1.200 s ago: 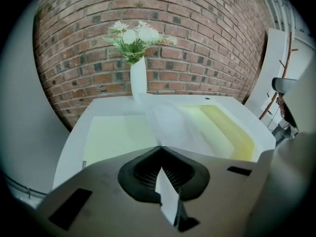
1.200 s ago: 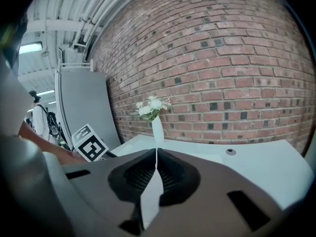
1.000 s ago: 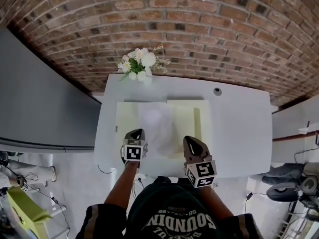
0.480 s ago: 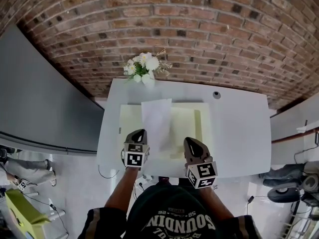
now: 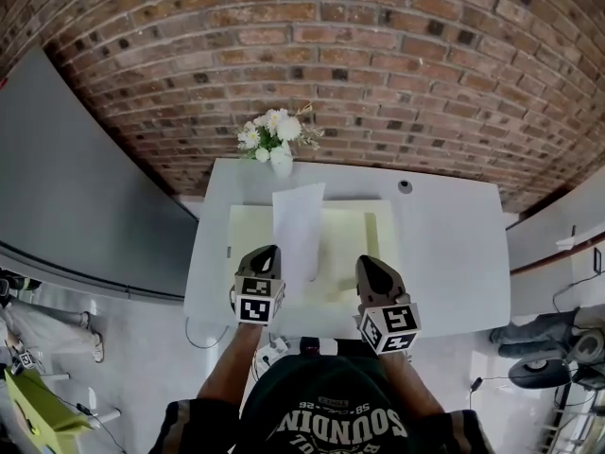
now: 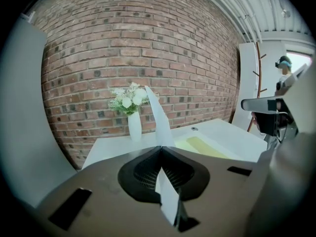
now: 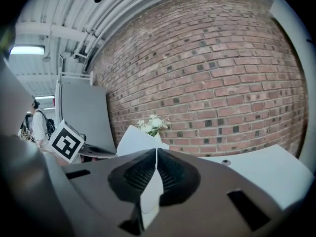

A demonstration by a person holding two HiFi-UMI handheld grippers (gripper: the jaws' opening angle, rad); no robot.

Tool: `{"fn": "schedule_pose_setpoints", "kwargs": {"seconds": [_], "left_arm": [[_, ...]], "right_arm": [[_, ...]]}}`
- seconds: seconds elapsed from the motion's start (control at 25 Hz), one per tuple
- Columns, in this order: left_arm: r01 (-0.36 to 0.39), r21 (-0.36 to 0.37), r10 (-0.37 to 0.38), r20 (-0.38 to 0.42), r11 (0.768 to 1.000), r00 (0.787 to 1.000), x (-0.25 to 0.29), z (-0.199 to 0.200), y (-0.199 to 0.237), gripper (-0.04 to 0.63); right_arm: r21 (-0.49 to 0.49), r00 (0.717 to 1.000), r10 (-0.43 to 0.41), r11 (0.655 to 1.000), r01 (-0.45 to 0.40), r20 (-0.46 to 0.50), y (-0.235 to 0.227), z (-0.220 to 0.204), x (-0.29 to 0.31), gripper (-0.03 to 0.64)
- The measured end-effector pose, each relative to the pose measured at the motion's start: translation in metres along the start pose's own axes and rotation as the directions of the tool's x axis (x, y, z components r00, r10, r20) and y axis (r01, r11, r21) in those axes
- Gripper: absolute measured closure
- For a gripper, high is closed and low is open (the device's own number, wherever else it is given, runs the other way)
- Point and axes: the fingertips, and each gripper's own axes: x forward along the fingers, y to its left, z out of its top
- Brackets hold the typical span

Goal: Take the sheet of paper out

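A white sheet of paper (image 5: 300,230) stands up off an open pale yellow folder (image 5: 345,239) that lies on the white table (image 5: 444,244). My left gripper (image 5: 266,252) is shut on the sheet's lower edge. In the left gripper view the sheet (image 6: 159,120) rises from between the closed jaws of that gripper (image 6: 160,147), with the folder (image 6: 197,144) behind it. My right gripper (image 5: 367,263) hovers over the folder's near right part, shut and apart from the sheet. In the right gripper view the sheet (image 7: 134,141) shows to the left behind the right gripper (image 7: 156,149).
A white vase of flowers (image 5: 276,140) stands at the table's far edge against the brick wall. A small dark round fitting (image 5: 405,186) sits in the far right of the tabletop. A grey panel (image 5: 85,197) runs along the left.
The sheet, blurred and low over the folder a second ago, now stands raised in my left gripper. Both grippers stay near the table's front edge.
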Motion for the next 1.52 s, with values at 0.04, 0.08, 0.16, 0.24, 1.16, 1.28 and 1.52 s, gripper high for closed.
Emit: {"fn": "schedule_pose_setpoints", "kwargs": {"seconds": [0.04, 0.08, 0.16, 0.24, 1.16, 1.28, 1.52], "left_arm": [[0.001, 0.002, -0.001, 0.011, 1.0, 1.0, -0.003, 0.004, 0.0, 0.583], [0.0, 0.003, 0.0, 0.024, 1.0, 1.0, -0.006, 0.008, 0.0, 0.583], [-0.005, 0.008, 0.005, 0.048, 1.0, 0.999, -0.012, 0.015, 0.001, 0.583], [-0.01, 0.016, 0.009, 0.068, 1.0, 0.998, -0.017, 0.023, 0.001, 0.583], [0.004, 0.034, -0.009, 0.139, 0.999, 0.99, -0.047, 0.044, 0.003, 0.583], [0.005, 0.034, -0.01, 0.142, 0.999, 0.99, -0.049, 0.044, 0.0, 0.583], [0.016, 0.033, -0.02, 0.138, 0.999, 0.99, -0.048, 0.042, -0.005, 0.583]], "right_arm": [[0.003, 1.0, -0.002, 1.0, 0.002, 0.007, 0.0, 0.002, -0.001, 0.546], [0.005, 1.0, -0.002, 1.0, 0.002, 0.012, 0.001, 0.004, -0.002, 0.548], [0.009, 1.0, 0.0, 1.0, 0.0, 0.02, 0.003, 0.007, -0.004, 0.547], [0.005, 1.0, 0.004, 1.0, -0.004, 0.025, 0.006, 0.009, -0.005, 0.548], [-0.071, 0.999, 0.029, 0.997, -0.026, 0.042, 0.029, 0.013, -0.015, 0.548], [-0.069, 0.999, 0.029, 0.997, -0.026, 0.041, 0.028, 0.012, -0.017, 0.549], [-0.075, 0.999, 0.026, 0.997, -0.023, 0.037, 0.027, 0.01, -0.022, 0.548]]}}
